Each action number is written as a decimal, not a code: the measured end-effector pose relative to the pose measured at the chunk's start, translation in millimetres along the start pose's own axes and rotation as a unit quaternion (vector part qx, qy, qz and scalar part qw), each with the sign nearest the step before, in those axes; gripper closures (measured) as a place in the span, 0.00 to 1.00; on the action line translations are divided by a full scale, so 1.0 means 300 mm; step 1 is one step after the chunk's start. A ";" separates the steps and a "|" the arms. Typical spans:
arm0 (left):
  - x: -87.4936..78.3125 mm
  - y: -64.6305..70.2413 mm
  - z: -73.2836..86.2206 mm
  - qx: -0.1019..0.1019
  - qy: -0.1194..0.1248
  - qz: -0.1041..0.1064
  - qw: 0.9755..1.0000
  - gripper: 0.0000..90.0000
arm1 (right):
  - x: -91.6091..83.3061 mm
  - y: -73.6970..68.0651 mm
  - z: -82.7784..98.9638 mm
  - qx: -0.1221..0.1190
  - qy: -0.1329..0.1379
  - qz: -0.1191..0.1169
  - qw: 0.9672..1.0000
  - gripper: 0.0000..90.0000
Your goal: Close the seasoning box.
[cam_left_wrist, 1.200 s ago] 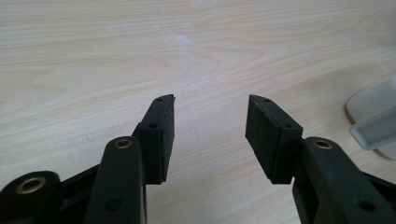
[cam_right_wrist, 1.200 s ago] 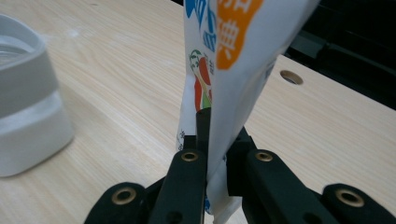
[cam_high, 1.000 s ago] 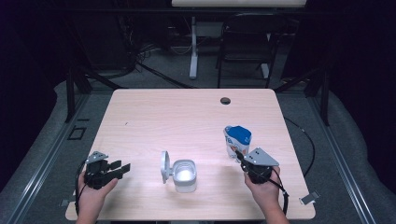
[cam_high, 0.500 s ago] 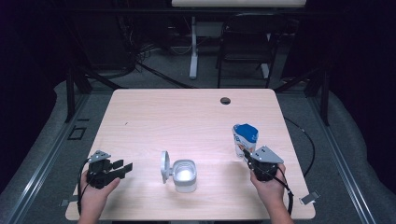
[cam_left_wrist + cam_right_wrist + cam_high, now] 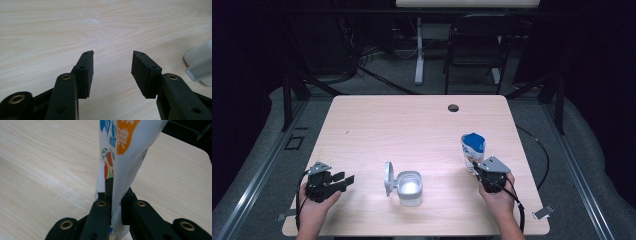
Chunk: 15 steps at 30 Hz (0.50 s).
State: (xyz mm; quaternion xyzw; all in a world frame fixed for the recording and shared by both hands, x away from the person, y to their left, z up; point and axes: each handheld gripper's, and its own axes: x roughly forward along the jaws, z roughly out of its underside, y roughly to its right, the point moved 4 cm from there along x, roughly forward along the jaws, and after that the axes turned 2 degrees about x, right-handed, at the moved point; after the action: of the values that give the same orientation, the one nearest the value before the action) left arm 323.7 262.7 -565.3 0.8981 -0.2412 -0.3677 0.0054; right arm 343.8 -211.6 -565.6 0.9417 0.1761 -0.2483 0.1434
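Right gripper view: right claw [image 5: 115, 195] pinches pouch [image 5: 120, 157].

High cam above table [image 5: 422, 125] looking fwd/down, two tongs cams close, low over same tabletop

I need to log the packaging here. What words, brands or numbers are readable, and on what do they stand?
Packet, pinched in the right tongs: white characters on an orange patch and blue characters above, all cut off and too partial to read.
Same packet in the high view: print too small to read.
White container and table: no text.
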 end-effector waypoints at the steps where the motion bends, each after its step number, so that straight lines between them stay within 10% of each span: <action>1: -0.001 0.000 -0.002 0.000 0.002 0.000 1.000 0.59 | 0.001 -0.004 0.002 0.000 -0.003 -0.001 1.000 0.98; 15: 0.001 0.010 -0.009 0.004 0.006 0.008 1.000 0.59 | -0.002 -0.021 0.020 -0.006 -0.011 -0.003 1.000 0.97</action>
State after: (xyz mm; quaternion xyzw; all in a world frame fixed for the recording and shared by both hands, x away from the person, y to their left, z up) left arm 324.5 259.4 -562.9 0.8986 -0.2494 -0.3610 0.0065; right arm 338.1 -208.2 -571.5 0.9374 0.1795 -0.2577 0.1505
